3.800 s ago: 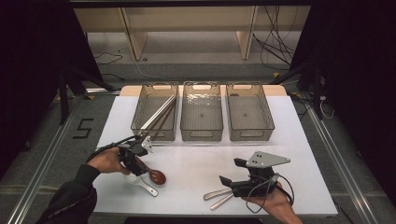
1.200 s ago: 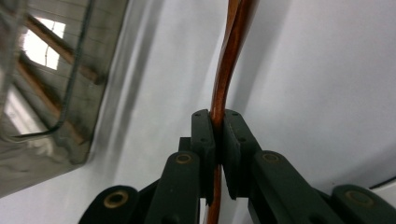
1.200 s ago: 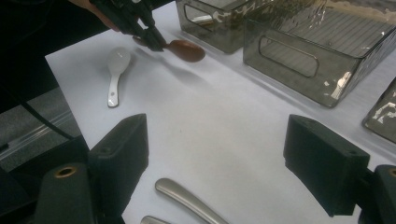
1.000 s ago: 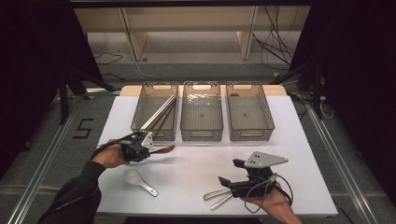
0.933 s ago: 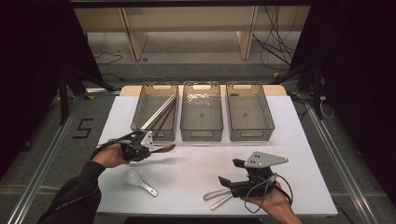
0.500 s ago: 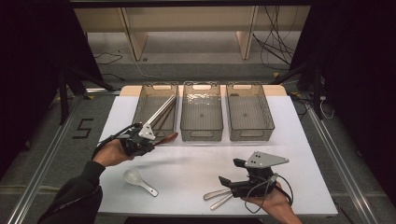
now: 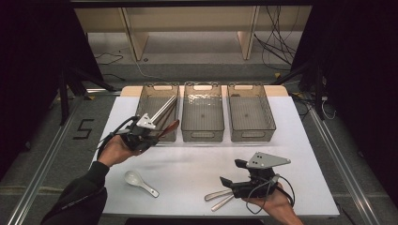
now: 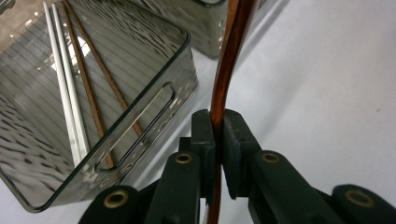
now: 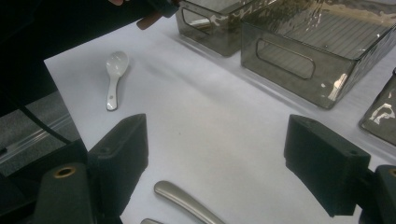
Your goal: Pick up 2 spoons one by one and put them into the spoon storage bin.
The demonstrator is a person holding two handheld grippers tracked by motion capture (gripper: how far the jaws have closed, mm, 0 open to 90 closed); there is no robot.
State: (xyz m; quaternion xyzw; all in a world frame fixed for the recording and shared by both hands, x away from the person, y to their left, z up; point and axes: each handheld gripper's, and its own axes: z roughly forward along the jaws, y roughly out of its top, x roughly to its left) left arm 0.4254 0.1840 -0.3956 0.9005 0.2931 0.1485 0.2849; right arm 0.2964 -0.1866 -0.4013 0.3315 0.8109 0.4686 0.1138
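Brown wooden spoon [image 8: 223, 70] sits clamped in my left claw [image 7: 149, 137], left of centre in the high view beside the left bin [image 7: 157, 112], while my right claw [image 7: 234, 180] rests with jaws apart, lower right, above metal utensils [image 7: 218, 198] on the white desk [image 7: 187, 164].

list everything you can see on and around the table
bins: 3, smoky clear, row at table's far edge
chopsticks: 2 white, 2 brown, in left bin
wooden spoon: 1, reddish brown, clamped in left tongs near the left bin
ceramic spoon: 1, white, near left of table
metal handles: 2, silver, by right tongs
table: 1, white
left tongs: black, shut on wooden spoon
right tongs: black, open above metal handles
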